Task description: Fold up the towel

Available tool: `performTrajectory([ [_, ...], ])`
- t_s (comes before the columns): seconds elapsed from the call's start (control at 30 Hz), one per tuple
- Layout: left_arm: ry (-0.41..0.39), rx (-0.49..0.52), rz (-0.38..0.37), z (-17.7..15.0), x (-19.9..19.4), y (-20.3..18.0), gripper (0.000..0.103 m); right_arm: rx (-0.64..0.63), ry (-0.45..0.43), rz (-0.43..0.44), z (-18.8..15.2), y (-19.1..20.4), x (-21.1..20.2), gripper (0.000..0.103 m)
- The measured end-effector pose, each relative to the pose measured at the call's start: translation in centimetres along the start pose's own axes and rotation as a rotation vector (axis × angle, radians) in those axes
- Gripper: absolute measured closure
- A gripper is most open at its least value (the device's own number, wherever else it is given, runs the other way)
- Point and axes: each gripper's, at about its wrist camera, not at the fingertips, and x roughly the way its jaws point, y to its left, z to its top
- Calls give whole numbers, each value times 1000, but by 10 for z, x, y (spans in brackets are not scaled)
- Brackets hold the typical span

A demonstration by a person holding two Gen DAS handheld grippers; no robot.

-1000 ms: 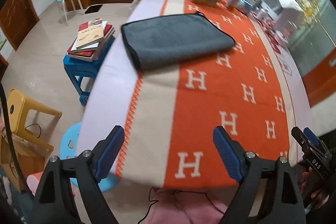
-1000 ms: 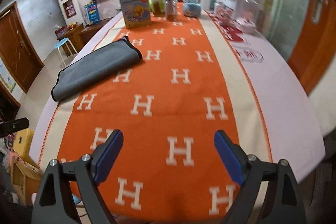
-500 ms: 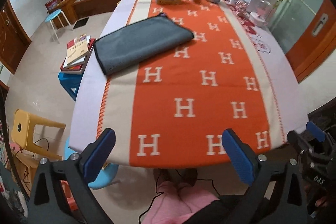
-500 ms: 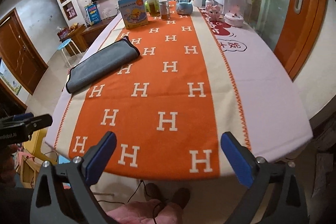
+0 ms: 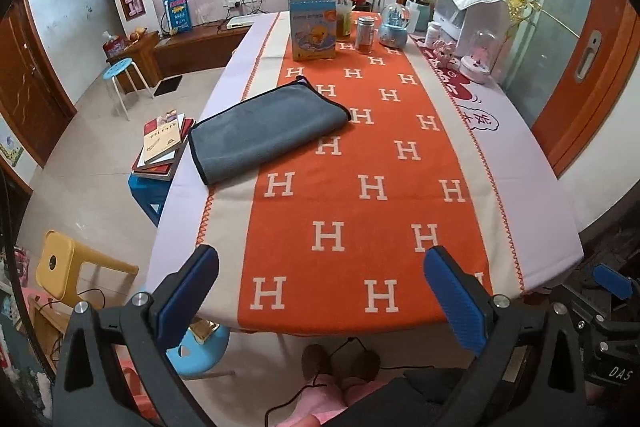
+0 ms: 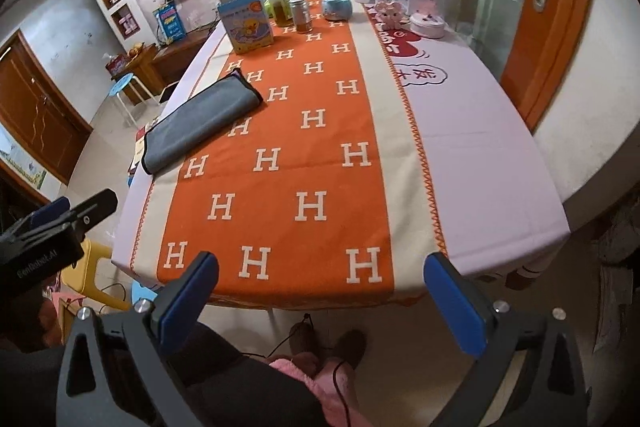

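The grey towel (image 5: 266, 133) lies already folded flat on the table's (image 5: 532, 195) left side, well away from me. My left gripper (image 5: 320, 301) and right gripper (image 6: 320, 301) both hang spread wide, holding nothing; the folding looks finished.

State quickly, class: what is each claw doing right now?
Left claw: open, holding nothing, short of the towel.
Right claw: open, holding nothing, short of the towel too.

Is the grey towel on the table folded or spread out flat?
Folded: the grey towel lies doubled over on the table, rounded fold edge at its right end.
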Motion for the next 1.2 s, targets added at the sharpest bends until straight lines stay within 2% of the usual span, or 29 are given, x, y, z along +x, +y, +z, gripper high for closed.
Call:
performTrajectory([
  [0.17, -33, 6, 8, -4, -7, -4, 1, -2, -60, -17, -7, 7, -11, 0],
  [0.4, -91, 10, 55, -6, -15, -3, 1, -12, -81, -5, -8, 13, -8, 0],
  [0.57, -100, 7, 72, -4, -14, -2, 1, -35, -90, 3, -4, 20, -5, 0],
  [0.93, -97, 8, 73, -4, -11, -1, 1, -63, -87, 14, 1, 27, 0, 0],
  [1.2, -67, 21, 62, -5, 0, -2, 1, -62, -70, 12, 1, 28, 3, 0],
])
